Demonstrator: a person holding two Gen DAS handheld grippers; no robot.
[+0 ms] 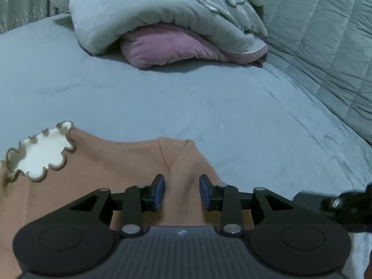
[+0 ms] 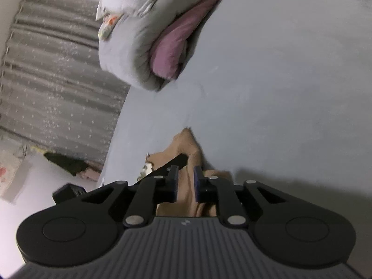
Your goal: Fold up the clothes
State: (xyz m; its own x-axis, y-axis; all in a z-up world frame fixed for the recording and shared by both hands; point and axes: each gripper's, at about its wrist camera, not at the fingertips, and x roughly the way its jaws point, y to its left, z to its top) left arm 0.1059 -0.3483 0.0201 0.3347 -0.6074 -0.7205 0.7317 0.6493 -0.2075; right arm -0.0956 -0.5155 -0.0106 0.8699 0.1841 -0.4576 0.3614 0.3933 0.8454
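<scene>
A tan ribbed garment (image 1: pixel 130 162) with a white scalloped collar (image 1: pixel 39 155) lies on the blue-grey bed sheet (image 1: pixel 209 107). My left gripper (image 1: pixel 182 191) is over the garment's shoulder, its blue-padded jaws a little apart with a fold of tan cloth between them. In the right wrist view my right gripper (image 2: pixel 186 184) has its jaws close together on a bunched fold of the same garment (image 2: pixel 186 148), lifted off the sheet (image 2: pixel 279 93). Part of the left gripper (image 2: pixel 162 169) crosses just behind it.
A rolled grey duvet (image 1: pixel 130 9) with a pink blanket (image 1: pixel 167 46) under it lies at the far side of the bed. A quilted grey cover (image 1: pixel 325 46) rises on the right. A grey starred curtain (image 2: pixel 53 81) hangs beyond the bed's left edge.
</scene>
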